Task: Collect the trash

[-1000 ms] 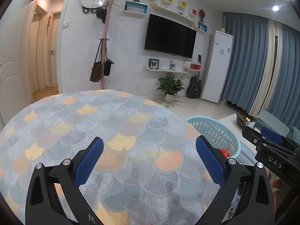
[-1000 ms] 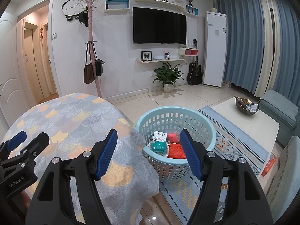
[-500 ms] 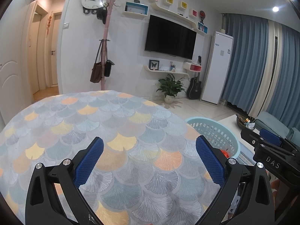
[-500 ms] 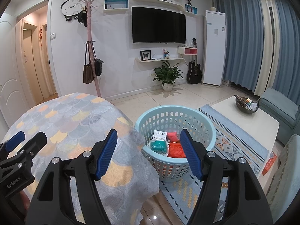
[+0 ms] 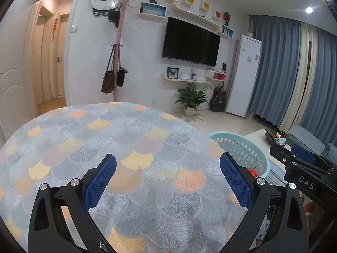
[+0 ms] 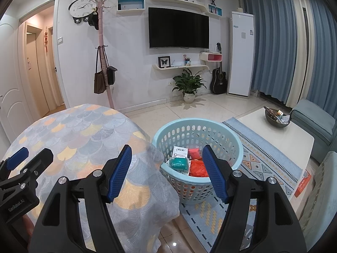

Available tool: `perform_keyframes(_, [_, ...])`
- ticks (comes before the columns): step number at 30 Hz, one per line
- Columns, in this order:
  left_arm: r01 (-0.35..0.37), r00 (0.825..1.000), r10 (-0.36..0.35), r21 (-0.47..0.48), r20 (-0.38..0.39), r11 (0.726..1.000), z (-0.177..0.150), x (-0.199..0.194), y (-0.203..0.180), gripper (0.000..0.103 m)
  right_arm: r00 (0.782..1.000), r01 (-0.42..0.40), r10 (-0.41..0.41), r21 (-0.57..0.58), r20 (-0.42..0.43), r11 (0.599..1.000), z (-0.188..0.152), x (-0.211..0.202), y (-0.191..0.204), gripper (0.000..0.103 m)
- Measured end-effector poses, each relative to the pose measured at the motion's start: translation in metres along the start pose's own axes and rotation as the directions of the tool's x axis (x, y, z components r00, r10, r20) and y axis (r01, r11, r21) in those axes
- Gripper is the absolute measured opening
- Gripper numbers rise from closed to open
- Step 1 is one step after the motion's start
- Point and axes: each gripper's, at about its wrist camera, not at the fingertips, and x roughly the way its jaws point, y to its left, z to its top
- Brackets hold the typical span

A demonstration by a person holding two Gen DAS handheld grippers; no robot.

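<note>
In a living room, the tabletop (image 5: 134,139) shows only cloth. The trash (image 6: 189,162) in the basket (image 6: 236,145) looks light and soft, easy to pinch at edges. Left hand-held gripper (image 5: 167,177) and right hand-held gripper (image 6: 167,170) both gape wide, holding nothing.

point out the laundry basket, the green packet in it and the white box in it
laundry basket (image 6: 237,141), right wrist view, on the right side of its rim
green packet (image 6: 178,163), right wrist view, on the middle of its top
white box (image 6: 180,151), right wrist view, on its printed face
</note>
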Motion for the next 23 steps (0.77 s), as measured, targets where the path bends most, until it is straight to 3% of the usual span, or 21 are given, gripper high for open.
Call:
perform_keyframes(5, [-0.019, 1.0, 0.019, 0.001, 0.004, 1.0, 0.003, -0.003, 0.002, 0.096, 1.0, -0.003, 0.003, -0.011, 0.013, 1.0, 0.005, -0.005, 0.001, 0.066])
perform_keyframes(14, [-0.133, 0.991, 0.131, 0.085, 0.027, 0.987, 0.007, -0.024, -0.005, 0.096, 1.0, -0.013, 0.014, -0.016, 0.017, 1.0, 0.008, -0.018, 0.008, 0.066])
perform_keyframes(20, [-0.135, 0.991, 0.134, 0.073, 0.006, 0.988, 0.014, -0.041, 0.004, 0.096, 1.0, 0.012, -0.012, -0.04, 0.002, 0.999, 0.01, -0.024, 0.021, 0.066])
perform_keyframes(23, [-0.152, 0.988, 0.15, 0.073, 0.041, 0.986, 0.017, -0.056, 0.006, 0.096, 1.0, 0.006, -0.006, -0.048, 0.0, 0.999, 0.01, -0.027, 0.026, 0.066])
